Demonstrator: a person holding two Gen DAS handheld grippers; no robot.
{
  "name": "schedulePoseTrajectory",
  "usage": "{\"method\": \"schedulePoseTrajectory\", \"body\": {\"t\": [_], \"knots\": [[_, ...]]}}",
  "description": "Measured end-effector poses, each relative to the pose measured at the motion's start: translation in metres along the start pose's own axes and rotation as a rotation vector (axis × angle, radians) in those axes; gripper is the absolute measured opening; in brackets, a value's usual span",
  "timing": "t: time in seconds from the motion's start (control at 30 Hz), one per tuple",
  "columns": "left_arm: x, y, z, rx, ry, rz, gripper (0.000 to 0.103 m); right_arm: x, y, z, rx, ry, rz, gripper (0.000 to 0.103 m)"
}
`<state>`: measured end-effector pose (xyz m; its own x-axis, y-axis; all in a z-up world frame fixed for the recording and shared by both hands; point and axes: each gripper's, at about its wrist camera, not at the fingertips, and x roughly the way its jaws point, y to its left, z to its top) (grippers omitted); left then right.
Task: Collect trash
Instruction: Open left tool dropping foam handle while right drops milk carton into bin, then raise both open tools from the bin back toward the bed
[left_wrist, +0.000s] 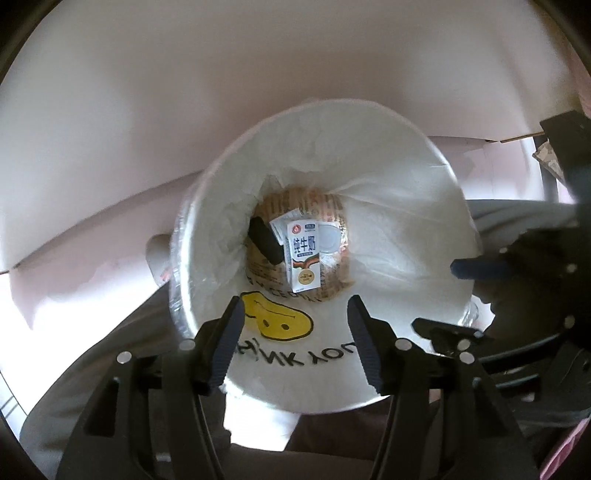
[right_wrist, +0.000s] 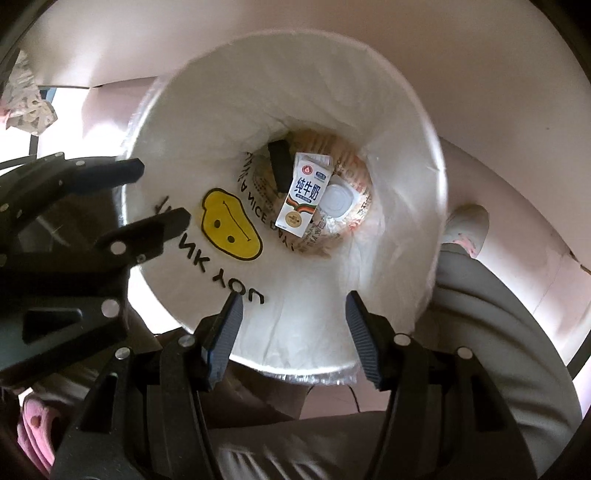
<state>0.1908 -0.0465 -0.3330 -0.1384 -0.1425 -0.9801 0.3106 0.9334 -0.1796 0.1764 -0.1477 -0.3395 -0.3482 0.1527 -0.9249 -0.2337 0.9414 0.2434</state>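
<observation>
A round trash bin lined with a white bag (left_wrist: 399, 206) (right_wrist: 332, 74) fills both views; the bag bears a yellow smiley face (left_wrist: 277, 319) (right_wrist: 231, 225). At its bottom lie a white milk carton (left_wrist: 304, 258) (right_wrist: 303, 199), a black object (left_wrist: 264, 240) (right_wrist: 280, 166), a white lid (left_wrist: 328, 238) (right_wrist: 338, 199) and a printed paper bowl (left_wrist: 332, 206) (right_wrist: 354, 166). My left gripper (left_wrist: 295, 302) (right_wrist: 164, 192) hangs open over the bin's mouth with nothing between its fingers. My right gripper (right_wrist: 294, 295) (left_wrist: 443, 295) is beside it, also open and empty.
A pale board or tabletop (left_wrist: 258, 74) overhangs the far side of the bin. A person's grey trouser legs (right_wrist: 480, 332) flank the bin, with a light shoe (right_wrist: 465, 225) and a pink slipper (right_wrist: 37, 432) on the floor. A patterned cloth (right_wrist: 26, 103) hangs at the left.
</observation>
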Motion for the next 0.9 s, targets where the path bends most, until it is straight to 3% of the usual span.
{"method": "schedulePoseTrajectory", "body": {"t": [0.33,0.67,0.9], "knots": [[-0.042,-0.005,-0.021,0.041,-0.104,0.047,0.063,-0.048,0.017,-0.033,-0.067,-0.11,-0.055,0.059],[-0.149,-0.005,-0.043,0.049,-0.333,0.102,0.063,-0.129,0.042,-0.07,-0.153,-0.295,-0.11,0.059],[-0.217,-0.002,-0.046,0.027,-0.473,0.123,0.07,-0.196,0.062,-0.083,-0.195,-0.44,-0.142,0.064]]}}
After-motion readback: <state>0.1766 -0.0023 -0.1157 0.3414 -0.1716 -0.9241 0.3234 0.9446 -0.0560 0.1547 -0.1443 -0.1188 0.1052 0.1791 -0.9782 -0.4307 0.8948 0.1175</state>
